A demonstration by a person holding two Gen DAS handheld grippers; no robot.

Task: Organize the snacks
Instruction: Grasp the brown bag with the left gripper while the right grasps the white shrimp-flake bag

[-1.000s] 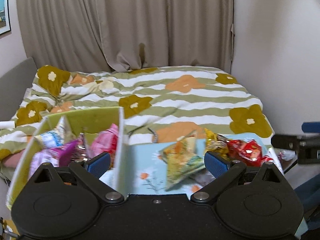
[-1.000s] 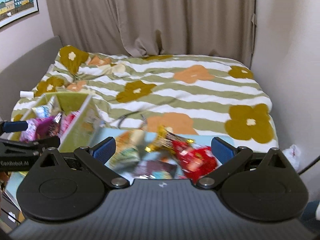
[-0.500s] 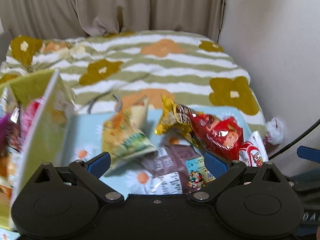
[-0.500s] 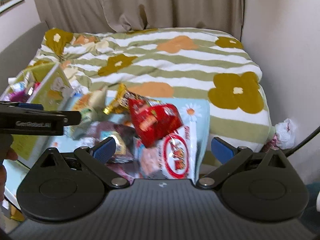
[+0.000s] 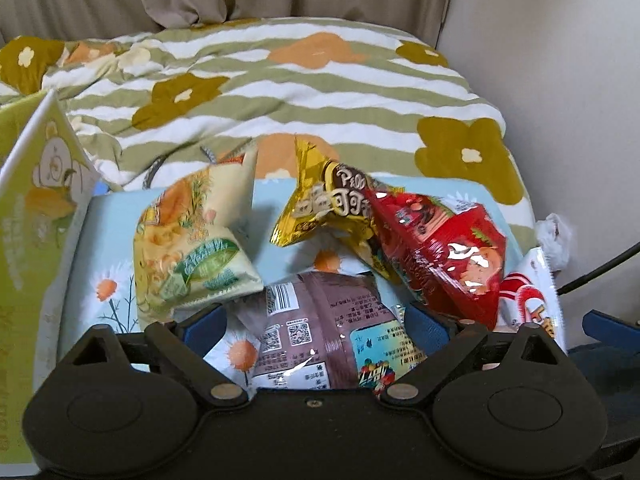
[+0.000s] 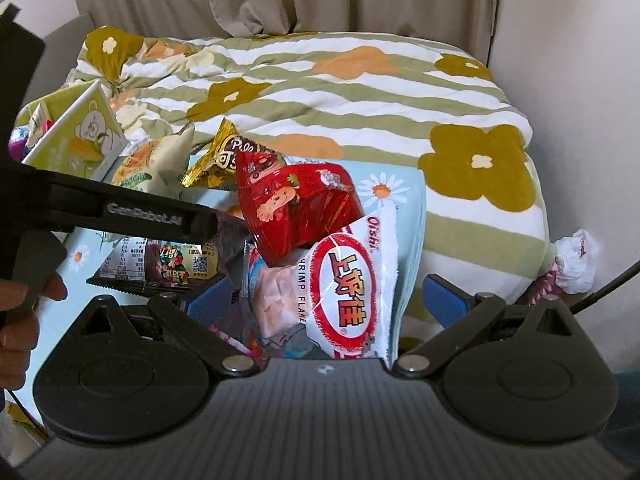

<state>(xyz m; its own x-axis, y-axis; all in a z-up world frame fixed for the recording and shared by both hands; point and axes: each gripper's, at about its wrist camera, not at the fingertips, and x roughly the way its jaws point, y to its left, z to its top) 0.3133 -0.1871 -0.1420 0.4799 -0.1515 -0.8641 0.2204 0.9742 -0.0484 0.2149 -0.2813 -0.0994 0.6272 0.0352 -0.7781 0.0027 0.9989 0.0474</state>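
Note:
Snack bags lie piled on a light blue daisy-print surface (image 5: pixel 108 220). In the left wrist view I see a pale green bag (image 5: pixel 192 240), a gold bag (image 5: pixel 324 208), a red bag (image 5: pixel 440 248) and a brown bag (image 5: pixel 320 336). My left gripper (image 5: pixel 316 326) is open and empty, low over the brown bag. In the right wrist view the red bag (image 6: pixel 296 204) and a white shrimp flakes bag (image 6: pixel 348 284) lie between the open fingers of my right gripper (image 6: pixel 324 300), which holds nothing. The left gripper's body (image 6: pixel 120 208) crosses that view.
A green box with a bear print (image 5: pixel 36 216) (image 6: pixel 80 136) stands at the left and holds several snacks. Behind is a bed with a striped flower quilt (image 5: pixel 304 80). A wall (image 5: pixel 560 80) is on the right, with a crumpled white bag (image 6: pixel 576 260) beside it.
Both grippers have moved right and down from the green box toward the snack pile, which now looks closer. Both stay open.

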